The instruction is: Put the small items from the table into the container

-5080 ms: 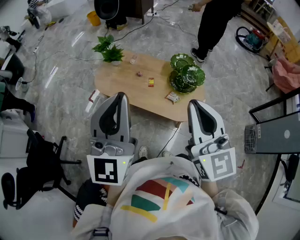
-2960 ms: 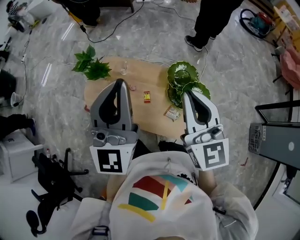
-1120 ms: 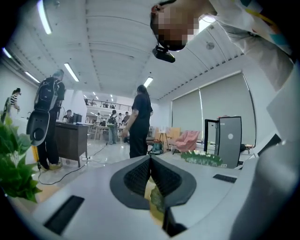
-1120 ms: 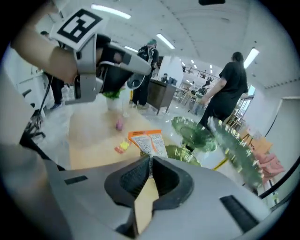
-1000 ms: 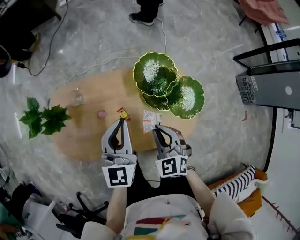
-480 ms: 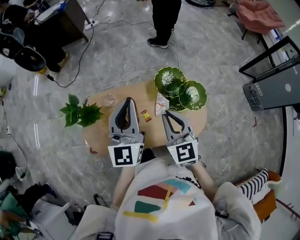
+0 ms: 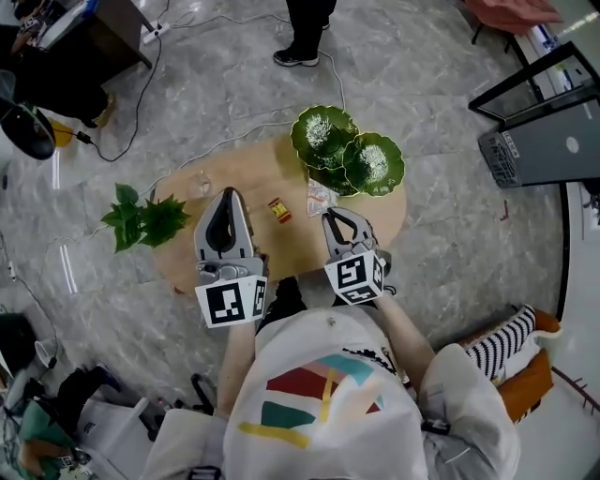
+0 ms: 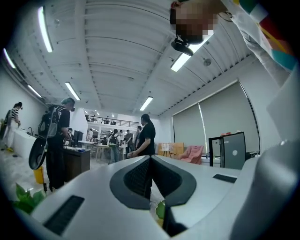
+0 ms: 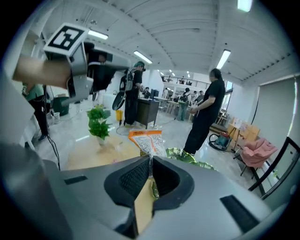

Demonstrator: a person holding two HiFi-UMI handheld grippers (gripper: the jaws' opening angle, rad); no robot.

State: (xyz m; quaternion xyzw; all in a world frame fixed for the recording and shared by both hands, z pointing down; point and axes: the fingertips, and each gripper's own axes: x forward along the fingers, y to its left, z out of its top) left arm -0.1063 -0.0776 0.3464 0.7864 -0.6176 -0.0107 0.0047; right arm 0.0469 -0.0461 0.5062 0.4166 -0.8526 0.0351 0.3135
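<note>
My right gripper (image 7: 330, 217) is shut on a white and orange snack packet (image 7: 320, 197), held above the wooden table (image 7: 244, 178). In the right gripper view the packet (image 9: 148, 141) stands up from between the pads of the gripper (image 9: 151, 161). Just beyond it lie the green leaf-shaped dishes (image 7: 349, 152), also seen past the packet (image 9: 189, 157). A small red and yellow item (image 7: 277, 209) lies on the table between my grippers. My left gripper (image 7: 225, 197) is raised over the table's near left part, shut and empty (image 8: 150, 161).
A small glass (image 7: 200, 182) and a potted green plant (image 7: 141, 220) stand at the table's left end. A person in black (image 7: 305, 28) stands beyond the table. Cables cross the floor behind it, and a dark cabinet (image 7: 539, 141) stands at right.
The packet lay on the table a second ago; now it is off the table in my right gripper. Both grippers have risen, the left one more.
</note>
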